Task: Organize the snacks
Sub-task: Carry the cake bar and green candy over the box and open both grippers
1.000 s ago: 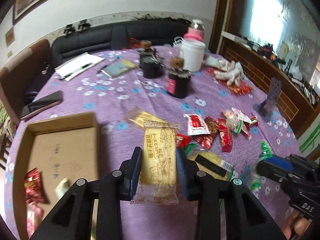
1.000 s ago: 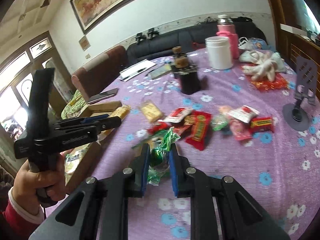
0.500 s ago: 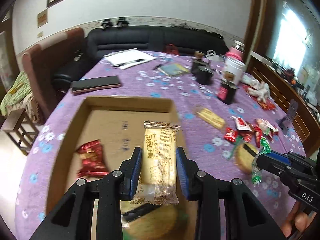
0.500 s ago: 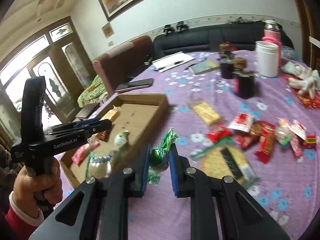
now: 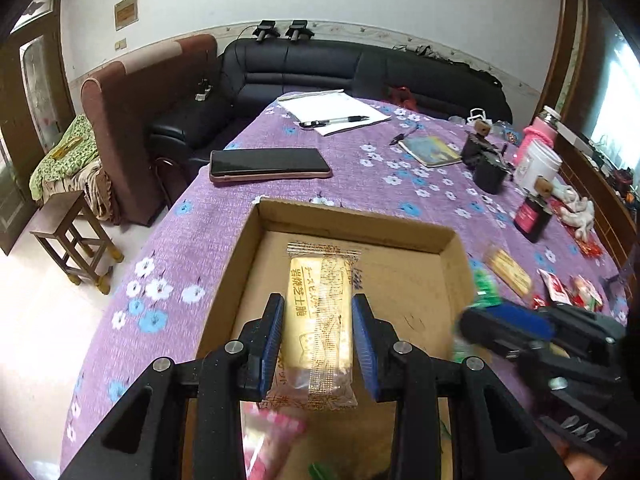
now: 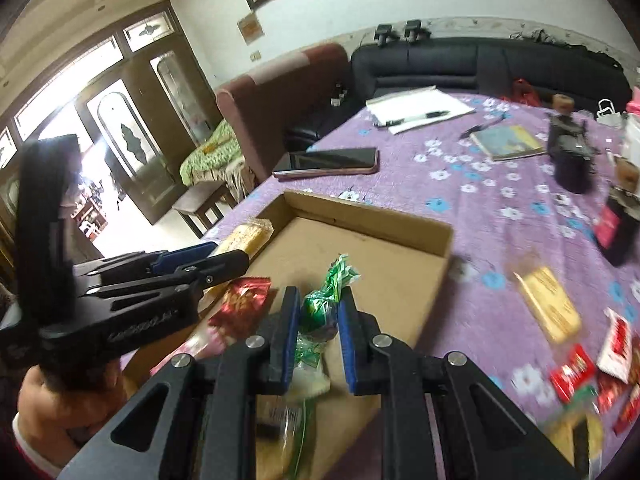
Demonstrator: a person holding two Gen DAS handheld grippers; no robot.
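Observation:
My left gripper (image 5: 318, 340) is shut on a yellow biscuit pack (image 5: 320, 312) and holds it over the open cardboard box (image 5: 356, 220). My right gripper (image 6: 319, 336) is shut on a green-wrapped candy (image 6: 320, 308), also over the box (image 6: 372, 220), to the right of the left gripper (image 6: 224, 260). A red snack pack (image 6: 244, 304) and other wrapped snacks lie in the box's near end. Loose snacks, among them a yellow bar (image 6: 548, 304) and red packets (image 6: 572, 368), lie on the purple cloth to the right of the box.
A phone (image 5: 270, 164) lies beyond the box. Paper with a pen (image 5: 336, 114), a booklet (image 5: 430, 150), dark jars (image 5: 490, 164) and a white tub (image 5: 536, 164) stand farther back. The table's edge runs along the left, with a stool (image 5: 76, 232) beyond it.
Both grippers have swung left from the loose snack pile to above the cardboard box, each still holding its snack.

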